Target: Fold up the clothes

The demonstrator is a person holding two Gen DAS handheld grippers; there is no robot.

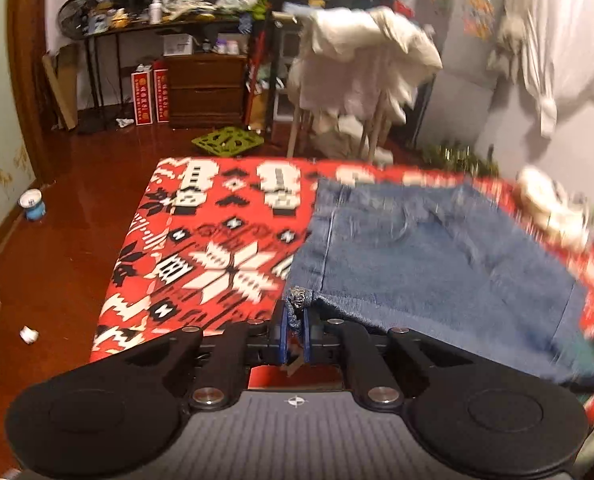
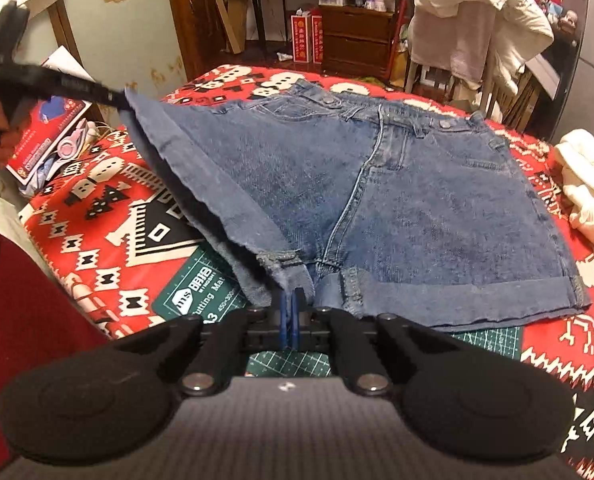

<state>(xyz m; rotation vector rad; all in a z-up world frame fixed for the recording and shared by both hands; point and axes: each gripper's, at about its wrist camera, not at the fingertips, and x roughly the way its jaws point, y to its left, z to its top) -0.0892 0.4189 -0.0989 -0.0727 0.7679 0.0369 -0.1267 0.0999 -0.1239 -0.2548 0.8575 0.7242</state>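
Both claws were pinching the denim shorts (image 2: 397,200) hem: left claw (image 1: 296,320) outer corner, right claw (image 2: 290,300) crotch end. Best moved level together, hem taut, over the other leg.

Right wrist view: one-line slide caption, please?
Right hand-held gripper pinches the denim shorts at the crotch hem while the left hand-held gripper lifts one leg.

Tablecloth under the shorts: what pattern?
Red tablecloth with black-and-white geometric motifs, best in the left wrist view.
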